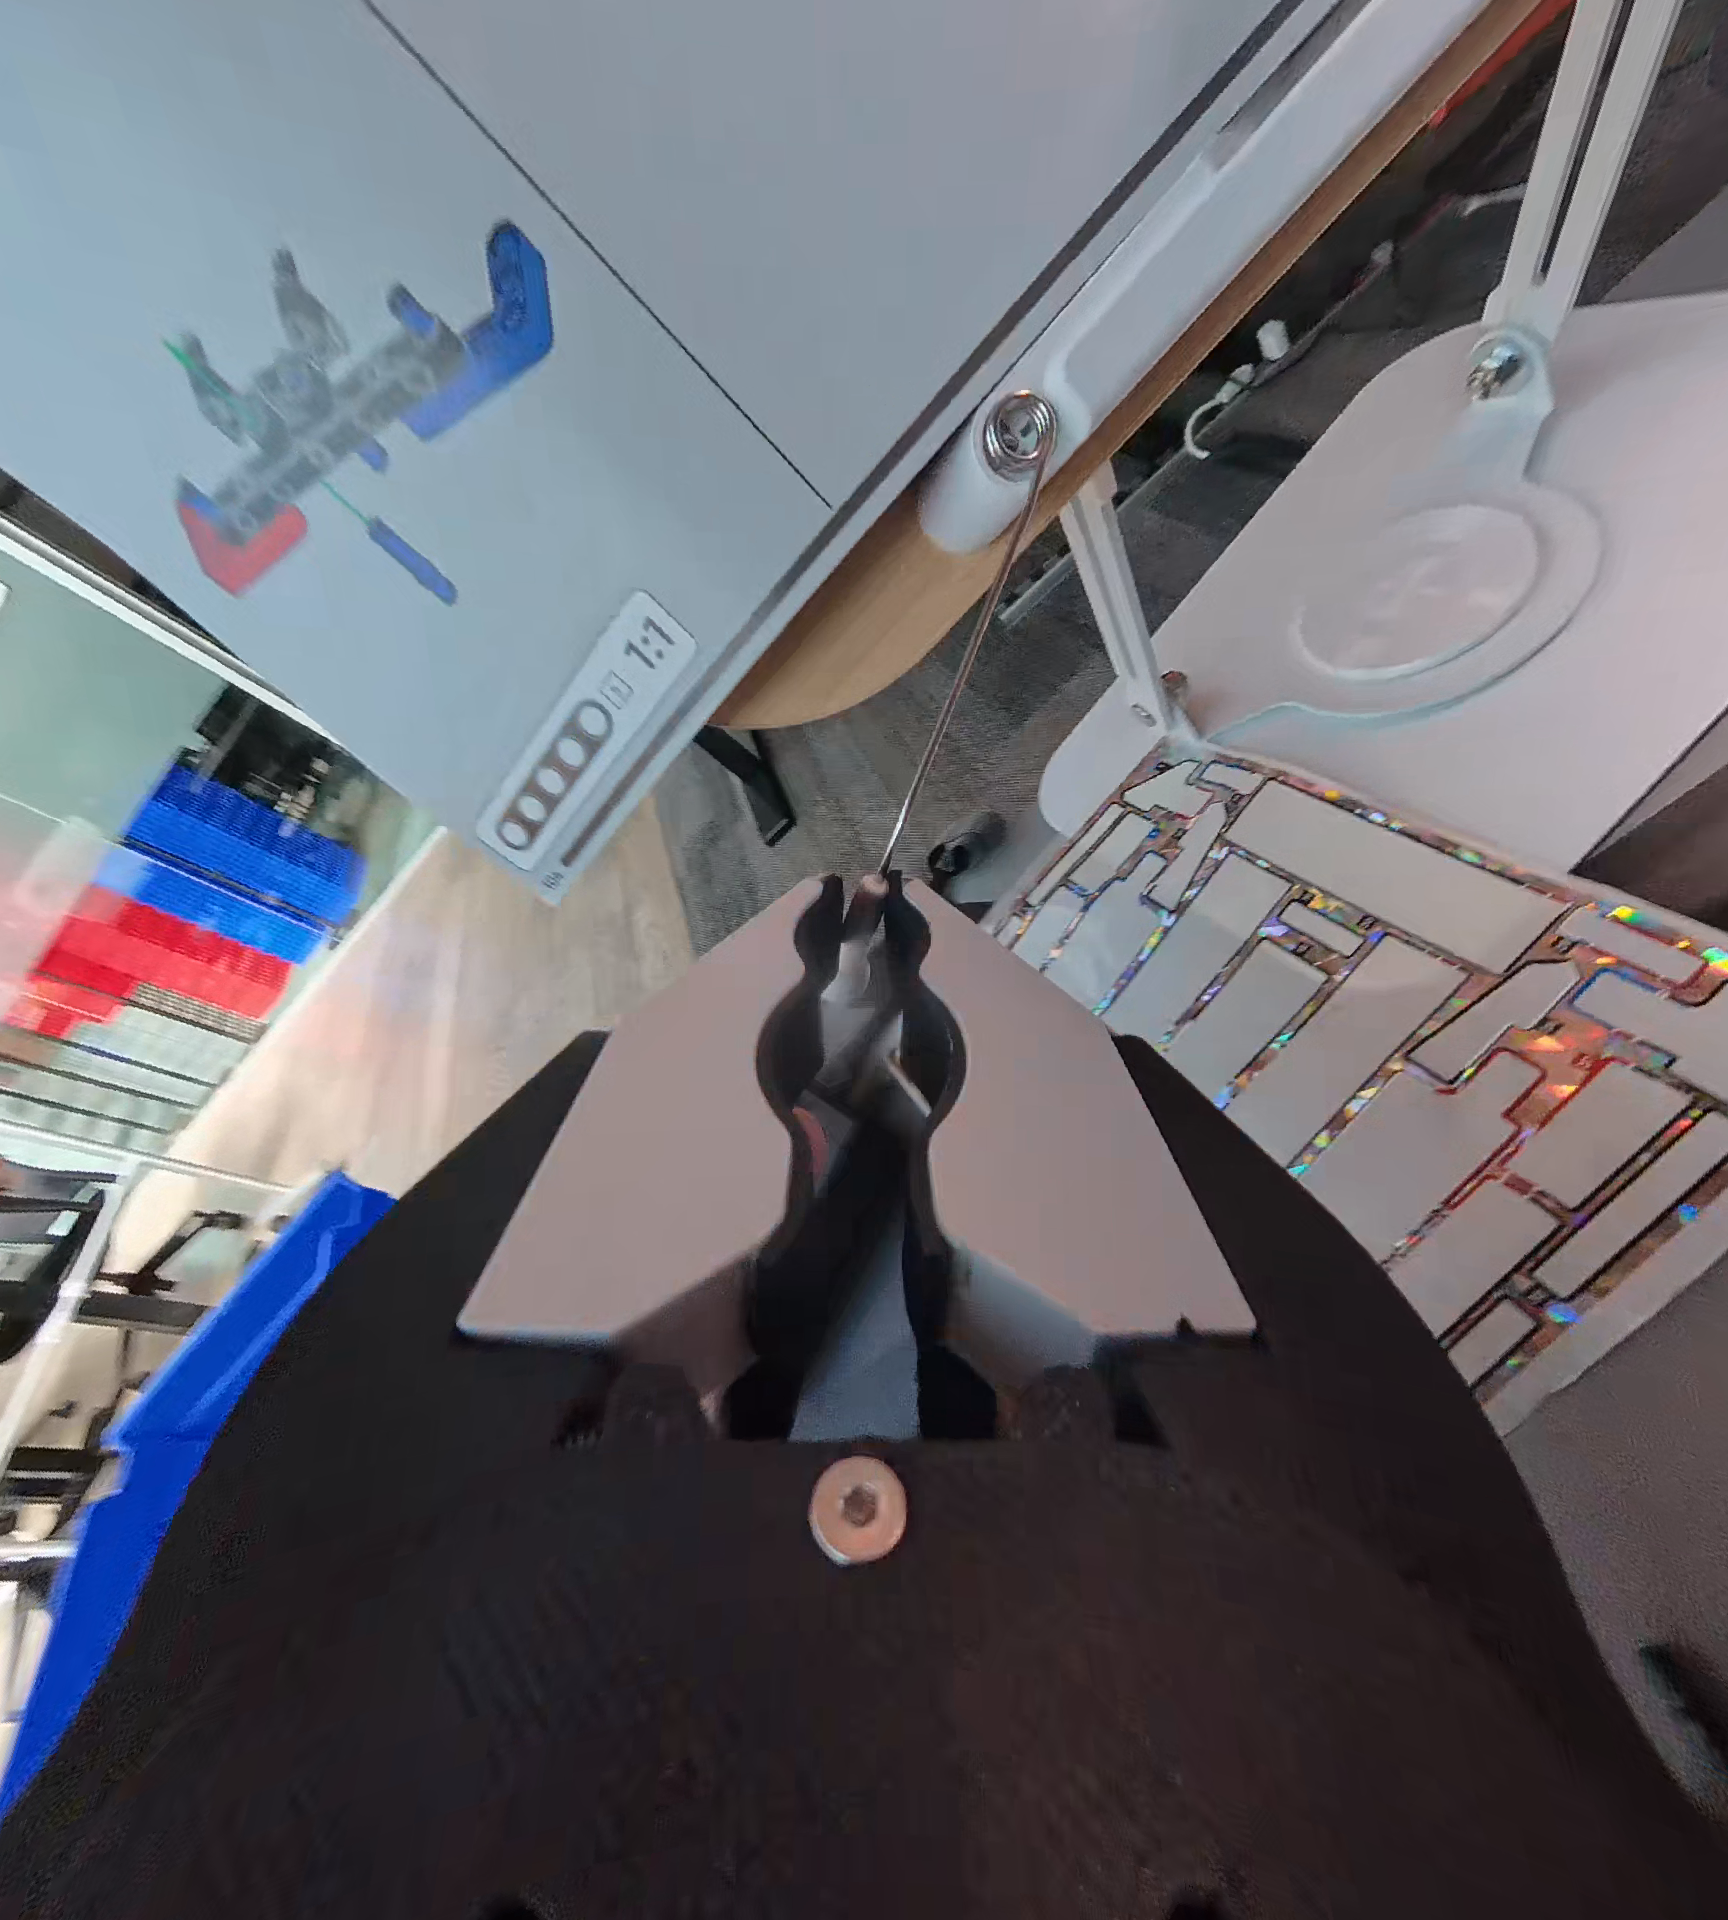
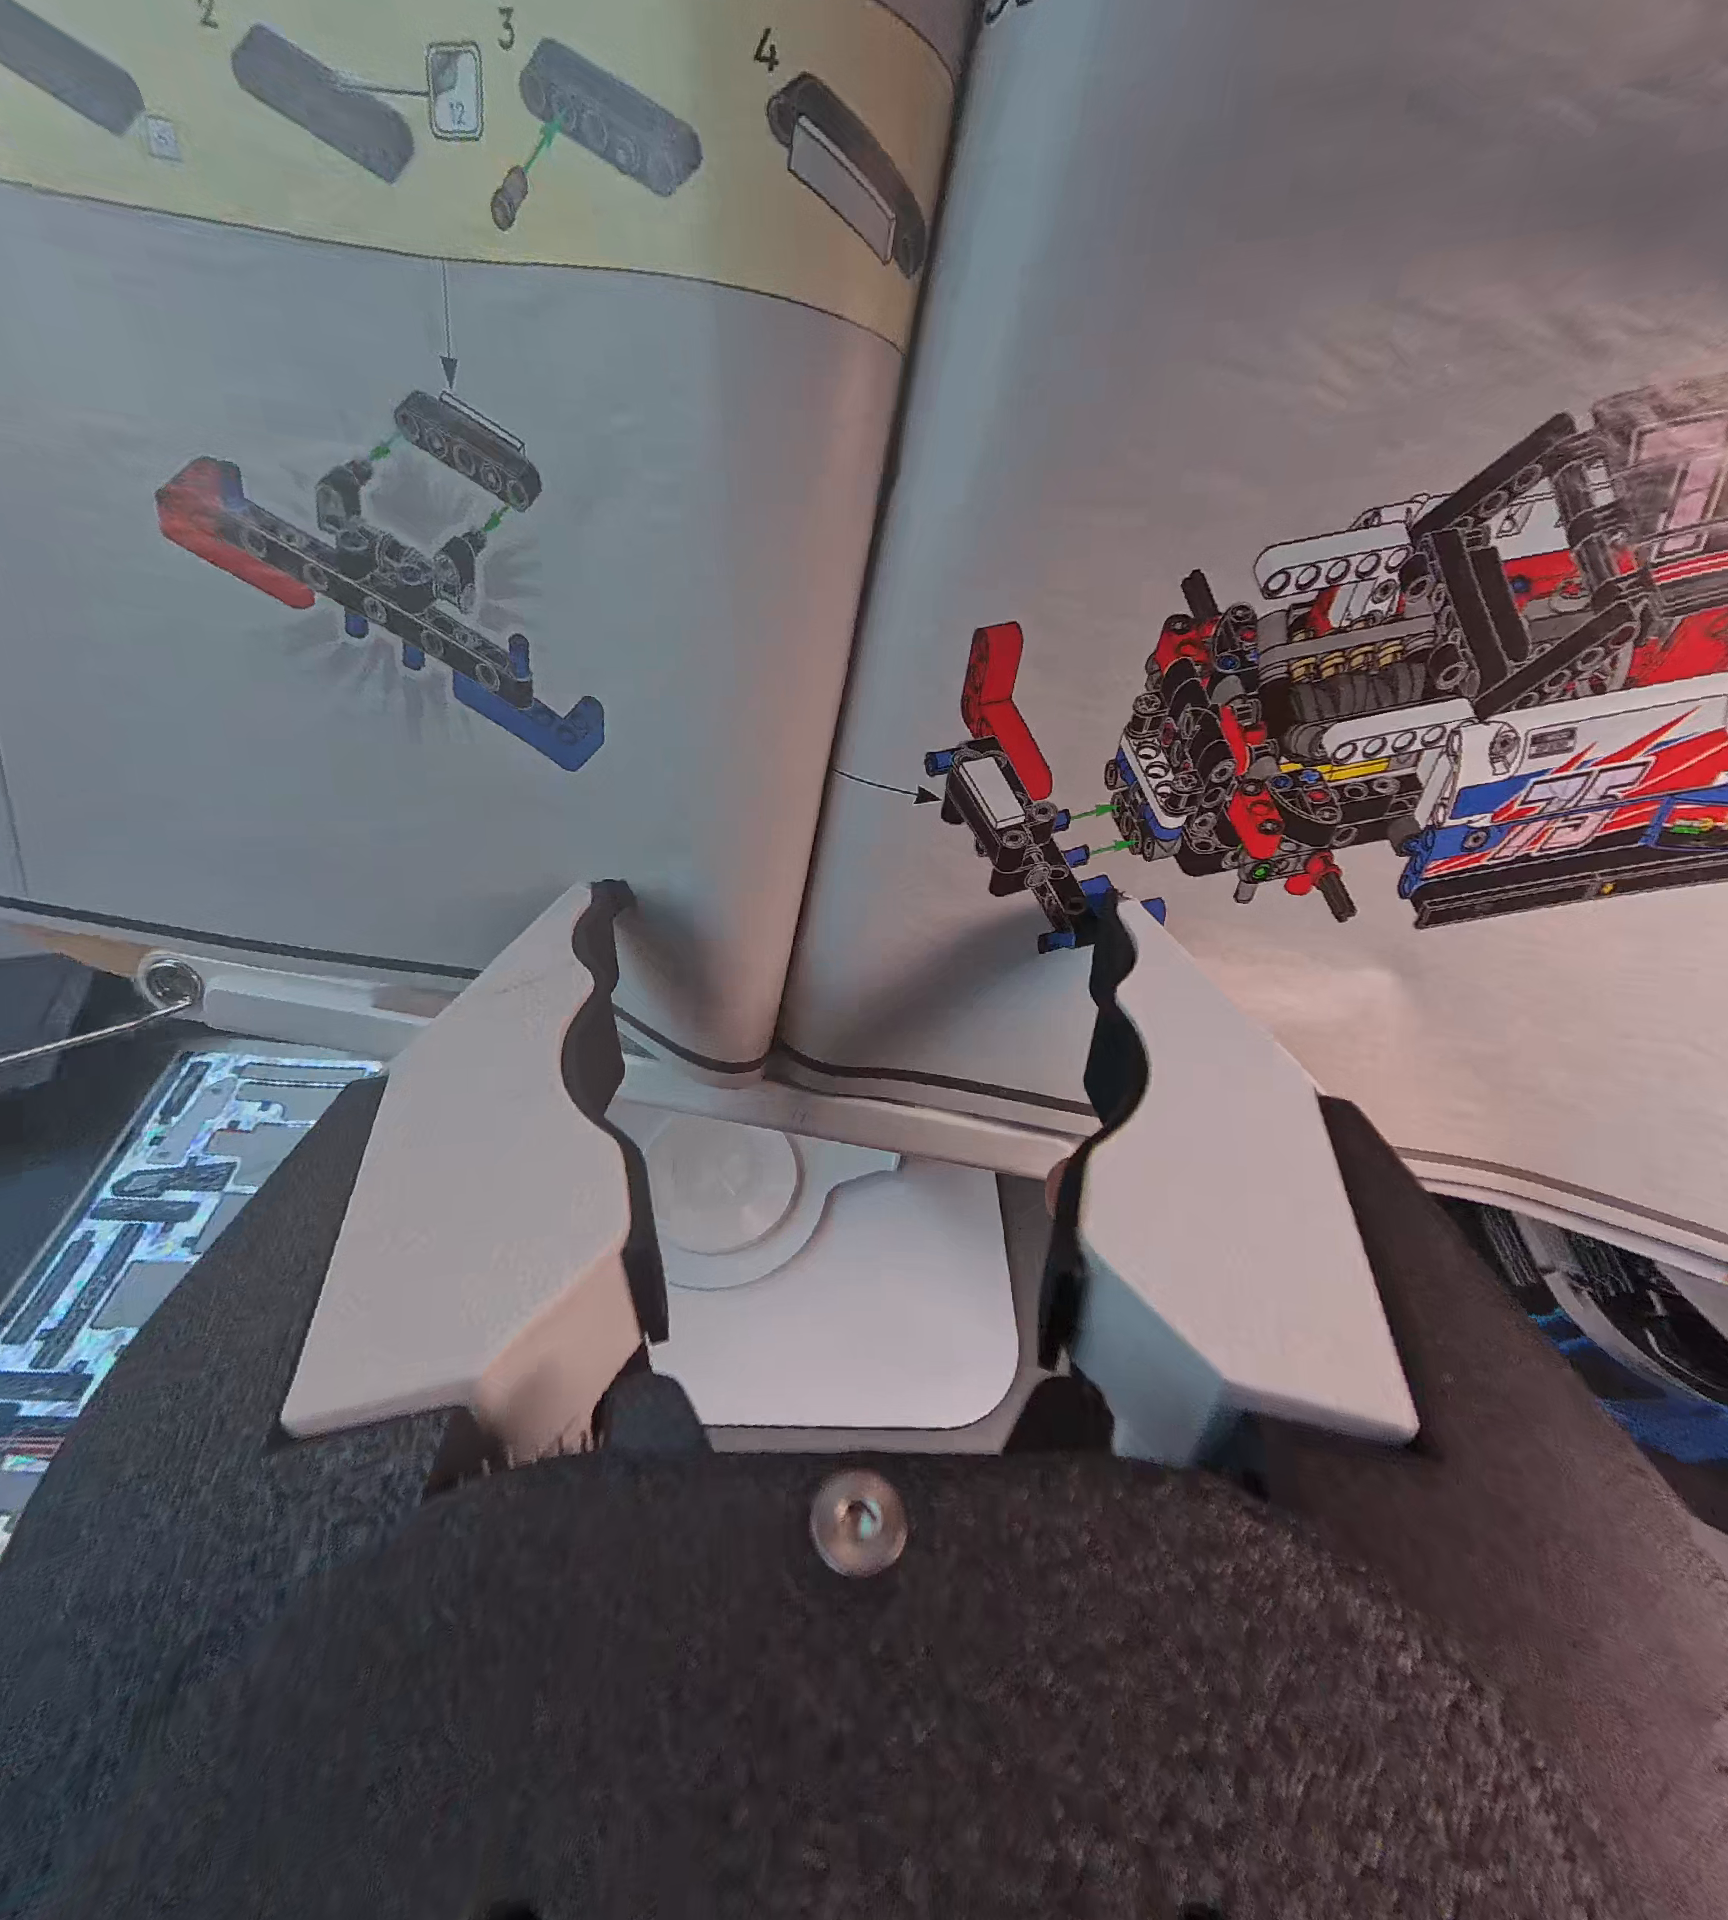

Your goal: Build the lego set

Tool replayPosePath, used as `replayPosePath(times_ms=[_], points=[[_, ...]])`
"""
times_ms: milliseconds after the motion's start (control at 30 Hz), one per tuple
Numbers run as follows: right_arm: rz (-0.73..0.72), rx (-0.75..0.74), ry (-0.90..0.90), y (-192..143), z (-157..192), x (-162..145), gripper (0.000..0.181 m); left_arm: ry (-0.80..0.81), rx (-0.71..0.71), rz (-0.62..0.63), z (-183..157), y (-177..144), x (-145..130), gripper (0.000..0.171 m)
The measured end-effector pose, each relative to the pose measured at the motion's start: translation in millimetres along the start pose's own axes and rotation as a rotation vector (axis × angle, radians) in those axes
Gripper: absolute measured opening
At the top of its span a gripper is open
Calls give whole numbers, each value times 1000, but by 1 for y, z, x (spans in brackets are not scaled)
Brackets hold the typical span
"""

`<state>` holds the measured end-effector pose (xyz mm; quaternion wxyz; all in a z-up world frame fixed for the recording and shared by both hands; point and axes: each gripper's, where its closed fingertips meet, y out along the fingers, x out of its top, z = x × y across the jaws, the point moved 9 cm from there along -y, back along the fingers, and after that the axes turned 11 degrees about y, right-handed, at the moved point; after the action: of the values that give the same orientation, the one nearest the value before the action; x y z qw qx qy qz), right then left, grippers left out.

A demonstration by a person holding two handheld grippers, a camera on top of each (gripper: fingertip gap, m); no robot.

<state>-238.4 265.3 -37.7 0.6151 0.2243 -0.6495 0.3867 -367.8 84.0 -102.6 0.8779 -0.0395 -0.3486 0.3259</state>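
The open instruction booklet [image 2: 527, 675] stands on a white book stand [image 2: 839, 1309]. My right gripper [image 2: 860, 904] is open and empty, close in front of the booklet's centre fold, touching nothing. My left gripper [image 1: 865, 888] is shut on the end of the stand's thin metal page-holder wire [image 1: 964, 644], which runs up to a spring coil [image 1: 1021, 431] at the stand's lower left edge. The left page [image 1: 372, 343] of the booklet shows above it. The wire also shows in the right wrist view [image 2: 39, 1049]. No loose brick is in either gripper.
A holographic sticker sheet [image 1: 1411, 1039] lies beside the stand's base [image 1: 1442, 582]; it also shows in the right wrist view [image 2: 91, 1299]. A blue bin [image 1: 216, 1403] is at the left. Something white, black and blue, perhaps a part-built model [image 2: 1618, 1320], sits under the right page.
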Motion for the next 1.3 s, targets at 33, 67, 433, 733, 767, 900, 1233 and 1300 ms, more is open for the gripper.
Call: replayPosePath(times_ms=[33,67,433,733,767,900,1233,1300], points=[[-15,-5,1,0,1,-1,90,77,30,2,6,-5,3,7],[-27,-6,-1,0,1,-3,90,150,53,3,12,-8,7,7],[-94,-2,-22,3,2,-10,86,869,232,-97,43,15,95,13],[-109,46,-52,-1,-3,-11,86,59,124,-314,45,-1,155,28],[-106,57,-56,-3,-5,-11,86,-69,102,-331,49,-6,149,26],[-87,102,-64,-5,-11,-9,83,-366,-44,-216,46,7,113,26],[-90,175,-243,-7,-21,-16,82,271,-226,-217,-3,18,133,5],[-100,230,-247,-13,-27,-14,80,230,-199,-282,-1,8,135,16]])
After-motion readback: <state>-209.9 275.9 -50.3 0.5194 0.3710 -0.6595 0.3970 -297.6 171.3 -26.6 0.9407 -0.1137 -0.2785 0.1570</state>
